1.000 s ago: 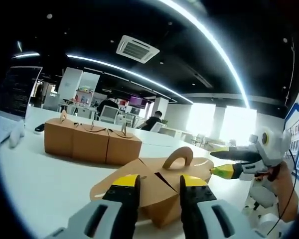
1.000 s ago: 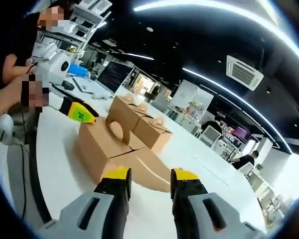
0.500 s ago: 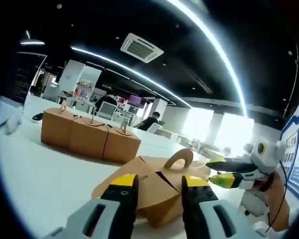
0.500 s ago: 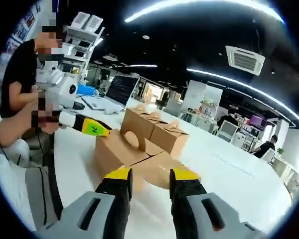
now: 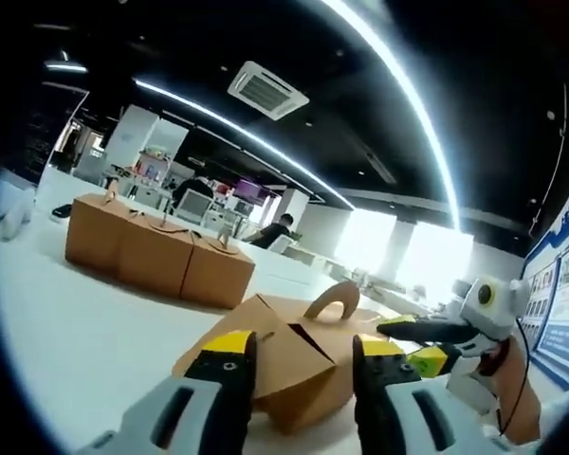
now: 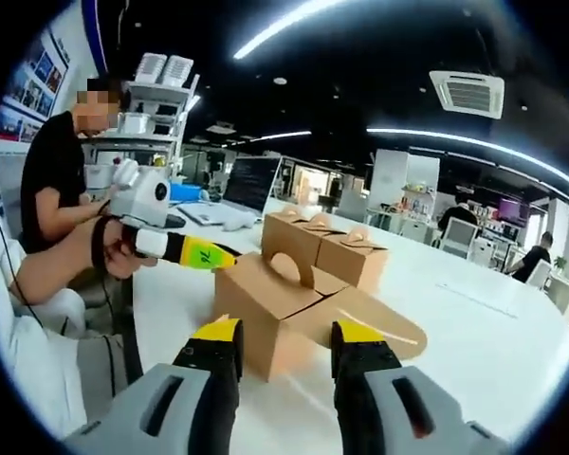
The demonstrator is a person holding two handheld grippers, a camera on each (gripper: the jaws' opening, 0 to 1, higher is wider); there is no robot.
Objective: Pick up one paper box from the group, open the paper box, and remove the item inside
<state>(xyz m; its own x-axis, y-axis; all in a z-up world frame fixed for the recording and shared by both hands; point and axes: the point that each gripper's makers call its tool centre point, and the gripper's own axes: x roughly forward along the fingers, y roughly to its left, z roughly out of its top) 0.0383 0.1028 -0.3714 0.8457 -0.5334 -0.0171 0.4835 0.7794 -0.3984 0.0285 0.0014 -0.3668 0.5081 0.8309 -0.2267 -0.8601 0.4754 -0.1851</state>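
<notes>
An opened brown paper box (image 5: pixel 283 358) lies on the white table (image 5: pixel 76 322), its flaps spread and a handle flap (image 5: pixel 330 298) standing up. My left gripper (image 5: pixel 303 358) is open just in front of the box with nothing held. The right gripper (image 5: pixel 427 343) comes in from the right with its fingers apart at the box's far side. In the right gripper view the same box (image 6: pixel 262 305) stands ahead of my open right gripper (image 6: pixel 287 339), with one flap (image 6: pixel 372 318) folded out. The left gripper (image 6: pixel 188 252), held by a hand, points at the box's left corner.
Three closed brown boxes with handles stand in a row behind the opened one (image 5: pixel 150 252) (image 6: pixel 328 245). A person in a black top (image 6: pixel 55 180) sits at the left of the right gripper view. A laptop (image 6: pixel 237 194) and office desks are further back.
Both cameras have shifted. The right gripper has come closer to the opened box, and the box looks nearer in the right gripper view. My left jaws stand slightly wider apart.
</notes>
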